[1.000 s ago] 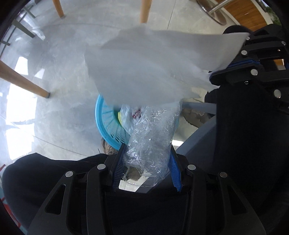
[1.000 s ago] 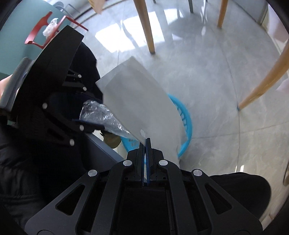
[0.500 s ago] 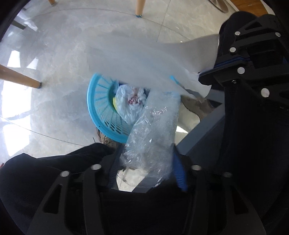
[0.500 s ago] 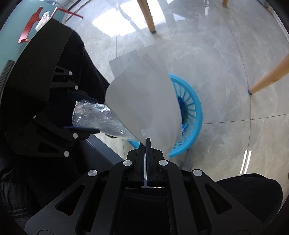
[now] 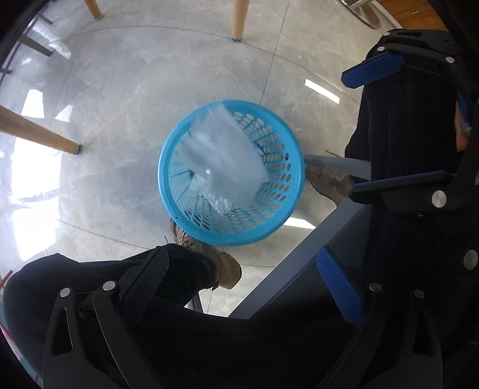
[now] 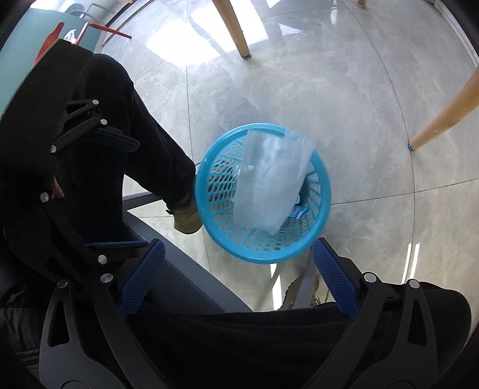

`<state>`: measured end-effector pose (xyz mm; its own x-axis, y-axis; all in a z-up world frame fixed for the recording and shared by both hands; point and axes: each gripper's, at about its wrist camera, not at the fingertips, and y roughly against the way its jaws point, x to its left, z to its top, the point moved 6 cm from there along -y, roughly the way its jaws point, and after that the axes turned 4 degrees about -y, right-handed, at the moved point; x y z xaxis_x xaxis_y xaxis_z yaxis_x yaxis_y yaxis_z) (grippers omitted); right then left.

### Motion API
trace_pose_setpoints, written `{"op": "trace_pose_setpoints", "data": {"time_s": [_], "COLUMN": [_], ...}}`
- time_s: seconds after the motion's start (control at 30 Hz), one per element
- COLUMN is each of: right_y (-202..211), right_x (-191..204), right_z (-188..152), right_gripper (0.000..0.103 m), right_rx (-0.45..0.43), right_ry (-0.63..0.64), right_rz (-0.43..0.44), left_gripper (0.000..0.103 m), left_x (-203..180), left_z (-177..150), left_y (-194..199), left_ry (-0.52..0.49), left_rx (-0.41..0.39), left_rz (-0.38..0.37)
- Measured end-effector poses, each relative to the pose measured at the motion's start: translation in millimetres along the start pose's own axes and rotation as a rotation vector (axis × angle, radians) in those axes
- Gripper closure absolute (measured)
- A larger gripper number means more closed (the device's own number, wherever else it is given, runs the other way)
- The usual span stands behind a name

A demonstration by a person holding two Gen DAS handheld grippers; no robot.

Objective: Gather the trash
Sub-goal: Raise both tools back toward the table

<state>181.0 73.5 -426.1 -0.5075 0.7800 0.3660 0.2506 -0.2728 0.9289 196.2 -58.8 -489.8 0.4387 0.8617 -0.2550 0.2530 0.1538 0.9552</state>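
Home dining area, likely: glossy grey marble floor tiles (image 5: 125, 98), tapered wooden furniture legs (image 5: 238, 18), blue plastic waste basket (image 5: 287, 215) on floor

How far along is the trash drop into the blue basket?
Done: the white sheet, blurred, sits over the blue basket, with a small blue wrapper already inside. In hand: nothing; left gripper and right gripper jaws are opening, empty. Left: no other trash visible on the floor.
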Motion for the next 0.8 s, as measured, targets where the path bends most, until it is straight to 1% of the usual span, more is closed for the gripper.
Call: {"op": "trace_pose_setpoints", "data": {"time_s": [0.1,0.23,0.3,0.37,0.4,0.5,0.63,0.73,0.8], "right_y": [3,13,18,28,31,47,78,104,123], "right_x": [4,9,11,13,14,17,22,25,31], "right_z": [0,-3,-5,-7,-8,-11,-16,-20,-22], "right_gripper": [0.009,0.009,0.009,0.009,0.009,0.009,0.009,0.009,0.009], "right_rx": [-0.024,-0.046,-0.061,-0.083,-0.091,-0.127,-0.193,-0.236,-0.279], "right_ry": [0.028,0.036,0.032,0.032,0.035,0.049,0.062,0.076,0.099], "right_rz": [-0.017,-0.015,-0.007,-0.005,-0.006,-0.048,-0.052,-0.054,-0.07], "left_gripper": [0.006,0.006,0.006,0.006,0.006,0.006,0.006,0.006,0.006], "left_x": [2,4,5,5,6,7,7,7,8], "left_z": [0,0,-1,-2,-2,-2,-5,-12,-15], "left_y": [2,13,23,35,43,61,91,125,145], "left_ry": [0.012,0.03,0.038,0.04,0.043,0.054,0.059,0.044,0.04], "left_rx": [-0.015,-0.059,-0.097,-0.145,-0.171,-0.223,-0.3,-0.392,-0.434], "left_rz": [0.001,0.004,-0.005,-0.04,-0.045,-0.037,-0.015,0.001,0.02]}}
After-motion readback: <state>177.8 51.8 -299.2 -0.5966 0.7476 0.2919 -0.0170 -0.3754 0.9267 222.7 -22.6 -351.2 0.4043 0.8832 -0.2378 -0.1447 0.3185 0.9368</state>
